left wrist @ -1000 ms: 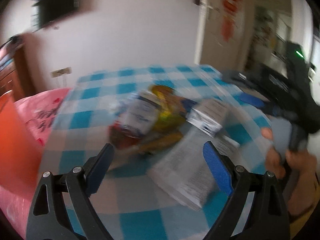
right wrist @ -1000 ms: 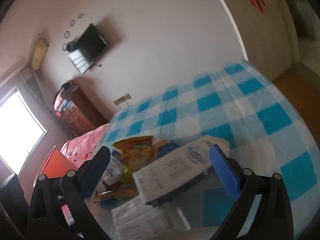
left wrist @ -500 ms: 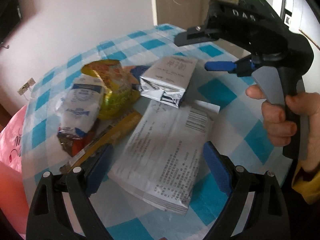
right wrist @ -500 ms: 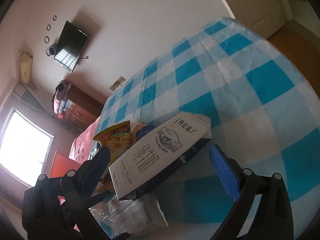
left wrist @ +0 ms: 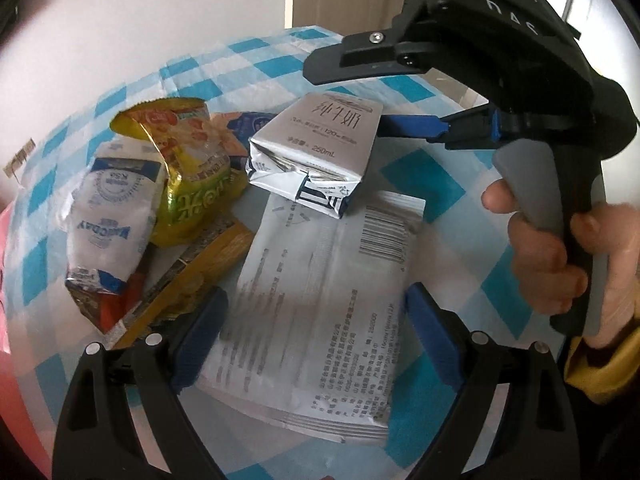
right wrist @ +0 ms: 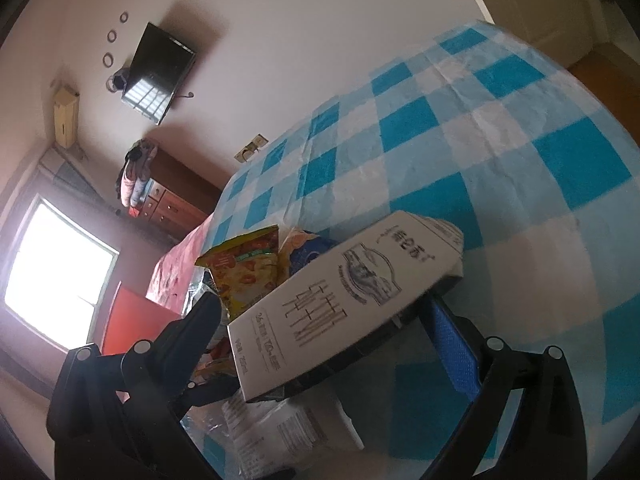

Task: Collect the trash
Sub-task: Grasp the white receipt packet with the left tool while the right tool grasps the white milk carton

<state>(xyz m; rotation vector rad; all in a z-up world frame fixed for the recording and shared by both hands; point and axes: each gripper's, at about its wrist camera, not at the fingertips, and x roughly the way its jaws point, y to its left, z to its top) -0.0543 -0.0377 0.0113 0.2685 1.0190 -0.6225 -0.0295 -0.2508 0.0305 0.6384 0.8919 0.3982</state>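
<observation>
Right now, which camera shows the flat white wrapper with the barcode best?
The left wrist view: the white wrapper lies nearly whole, barcode visible, between the open left gripper fingers. The right wrist view shows only a crumpled part, low down.

Left hand-held gripper [left wrist: 316,332] open, right hand-held gripper [right wrist: 324,328] open

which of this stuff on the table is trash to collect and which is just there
Trash to collect: milk carton, white flat wrapper, yellow snack bag, white-and-blue pouch, long yellow wrapper.

Just there: checked tablecloth, wall television, wooden dresser, red chair.
</observation>
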